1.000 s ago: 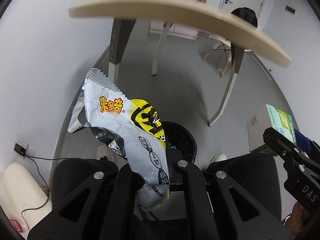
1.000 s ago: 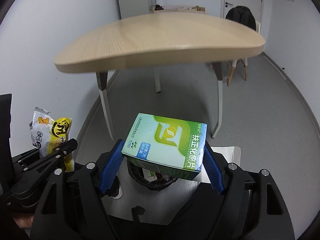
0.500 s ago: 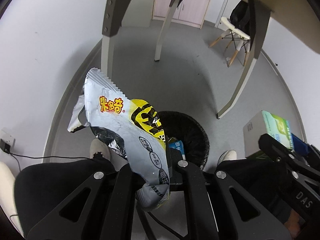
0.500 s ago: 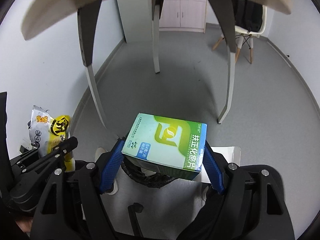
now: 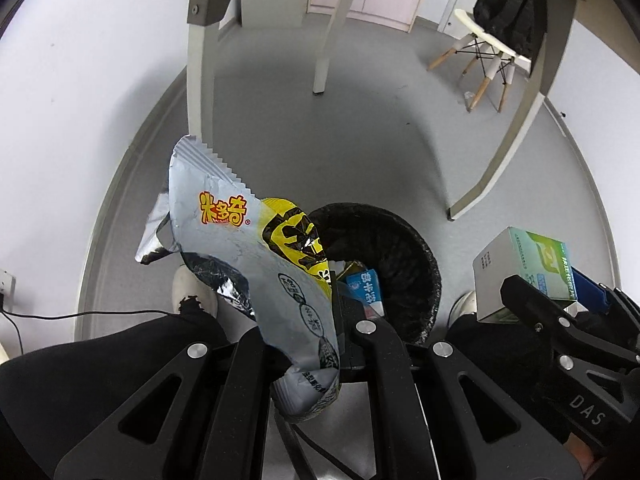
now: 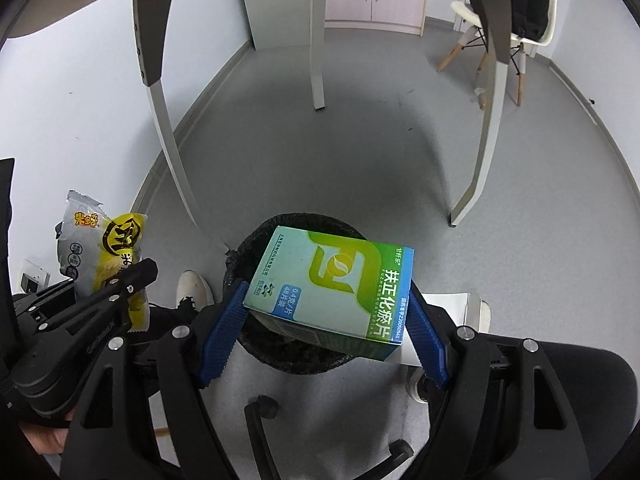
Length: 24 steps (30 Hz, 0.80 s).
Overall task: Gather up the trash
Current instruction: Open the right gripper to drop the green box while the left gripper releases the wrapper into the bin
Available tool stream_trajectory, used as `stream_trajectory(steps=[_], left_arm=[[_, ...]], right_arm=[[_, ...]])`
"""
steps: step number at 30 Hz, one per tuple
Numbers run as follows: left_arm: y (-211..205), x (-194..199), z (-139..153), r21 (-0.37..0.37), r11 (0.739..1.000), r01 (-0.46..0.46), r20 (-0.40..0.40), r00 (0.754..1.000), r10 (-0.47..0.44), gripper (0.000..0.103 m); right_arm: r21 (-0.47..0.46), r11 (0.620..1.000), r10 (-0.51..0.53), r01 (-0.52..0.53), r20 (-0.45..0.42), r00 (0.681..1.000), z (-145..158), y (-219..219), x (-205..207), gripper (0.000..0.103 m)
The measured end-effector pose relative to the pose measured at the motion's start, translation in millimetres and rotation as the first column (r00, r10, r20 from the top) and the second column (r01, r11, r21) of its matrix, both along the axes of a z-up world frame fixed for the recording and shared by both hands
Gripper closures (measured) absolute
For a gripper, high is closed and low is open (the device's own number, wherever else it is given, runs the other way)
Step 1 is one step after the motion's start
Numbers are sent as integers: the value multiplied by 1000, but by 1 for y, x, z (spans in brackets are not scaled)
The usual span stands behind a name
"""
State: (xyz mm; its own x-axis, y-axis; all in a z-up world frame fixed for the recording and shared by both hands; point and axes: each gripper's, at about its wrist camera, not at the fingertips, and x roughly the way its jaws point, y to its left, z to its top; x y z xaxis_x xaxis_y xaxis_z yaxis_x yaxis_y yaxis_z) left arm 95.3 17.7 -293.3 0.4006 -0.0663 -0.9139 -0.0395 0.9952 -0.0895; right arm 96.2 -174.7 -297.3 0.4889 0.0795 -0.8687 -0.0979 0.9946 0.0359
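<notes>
Directly below and just ahead of both jaws lay the black bin [image 6: 256,248], with right gripper [image 6: 320,320] clamped across the green box [image 6: 332,284] over its mouth, nearer than left gripper [image 5: 304,332] pinching the upright snack wrapper [image 5: 248,256].

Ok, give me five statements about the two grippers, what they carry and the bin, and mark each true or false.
1. The left gripper is shut on a silver and yellow snack wrapper. True.
2. The right gripper is empty. False: it clamps a green and blue medicine box.
3. The black trash bin stands on the floor below both grippers. True.
4. The bin holds nothing. False: a blue and white carton lies inside.
5. The box already rests in the bin. False: it is held above the rim.
</notes>
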Motion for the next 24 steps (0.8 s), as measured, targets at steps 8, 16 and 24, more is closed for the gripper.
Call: stream_trajectory(steps=[8,16,24], left_arm=[[11,1,-6,6,999,-44,-20,999,44,99],[4,5,-9,-2,999,-47,-31,998,47,99],[-14,10,-17,-12,1000,2,-50,999,-2,98]], right_arm=[[-12,999,43,-43,-16,999,-13,14,14,30],[-19,999,51,-51,10,999,-9,14,12,13],[-48,999,21,-19,29,999,-7,2,7,8]])
